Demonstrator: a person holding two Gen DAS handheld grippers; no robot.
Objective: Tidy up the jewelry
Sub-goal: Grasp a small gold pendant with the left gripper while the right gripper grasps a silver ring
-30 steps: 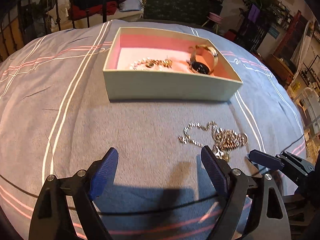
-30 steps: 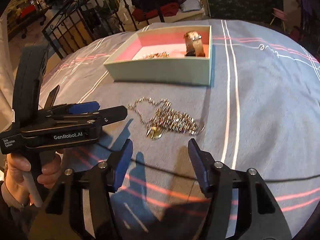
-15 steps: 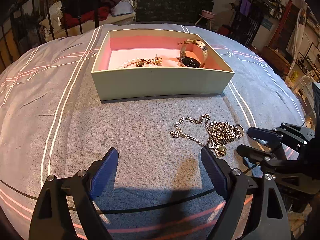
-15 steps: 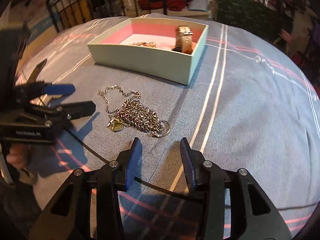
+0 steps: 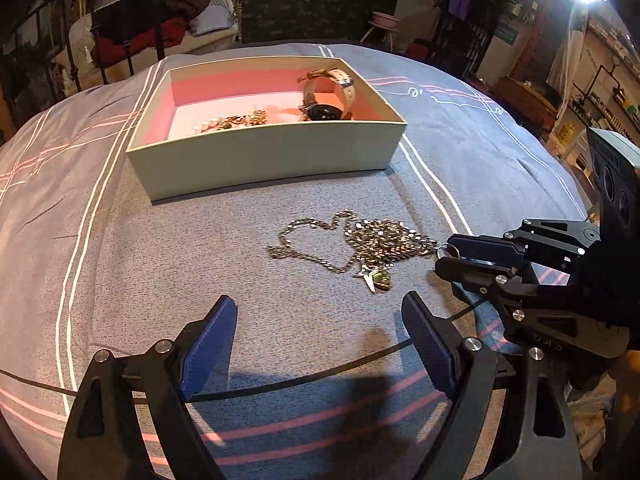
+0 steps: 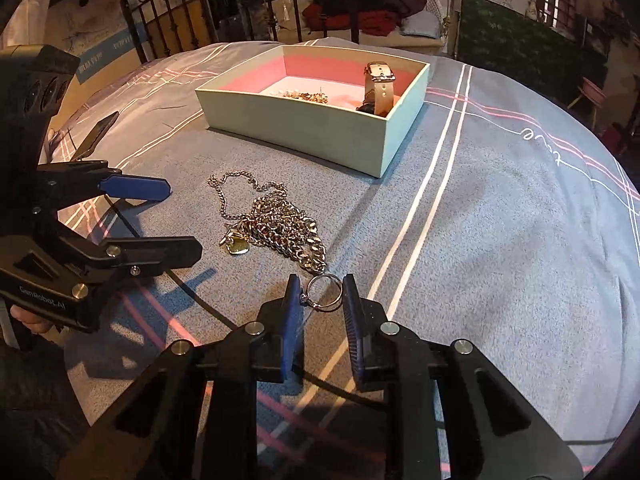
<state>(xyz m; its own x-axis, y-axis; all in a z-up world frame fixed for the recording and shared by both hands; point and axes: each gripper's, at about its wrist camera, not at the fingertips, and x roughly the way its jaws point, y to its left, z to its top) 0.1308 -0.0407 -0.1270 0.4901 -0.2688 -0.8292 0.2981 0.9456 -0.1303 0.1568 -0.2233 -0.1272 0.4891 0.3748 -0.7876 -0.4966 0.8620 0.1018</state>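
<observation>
A pale green box [image 5: 272, 156] with a pink lining holds a watch [image 5: 328, 94] and small beads and earrings [image 5: 230, 120]. In front of it a tangled silver chain [image 5: 376, 236] with a gold pendant [image 5: 381, 278] lies on the grey bedspread. A silver ring [image 6: 323, 293] at the chain's near end sits between the pads of my right gripper [image 6: 320, 300], which touch it on both sides. The right gripper also shows in the left wrist view [image 5: 452, 256]. My left gripper [image 5: 320, 336] is open and empty, just short of the chain.
The box [image 6: 312, 128], watch [image 6: 378, 88] and chain [image 6: 280, 224] also show in the right wrist view, with the left gripper [image 6: 160, 220] to their left. A metal bed frame [image 6: 192, 28] and piled clothes [image 6: 360, 8] stand behind. The bedspread slopes off at right.
My right gripper has moved in toward the chain and narrowed its jaws around the ring. The left gripper has stayed open, shifted slightly.
</observation>
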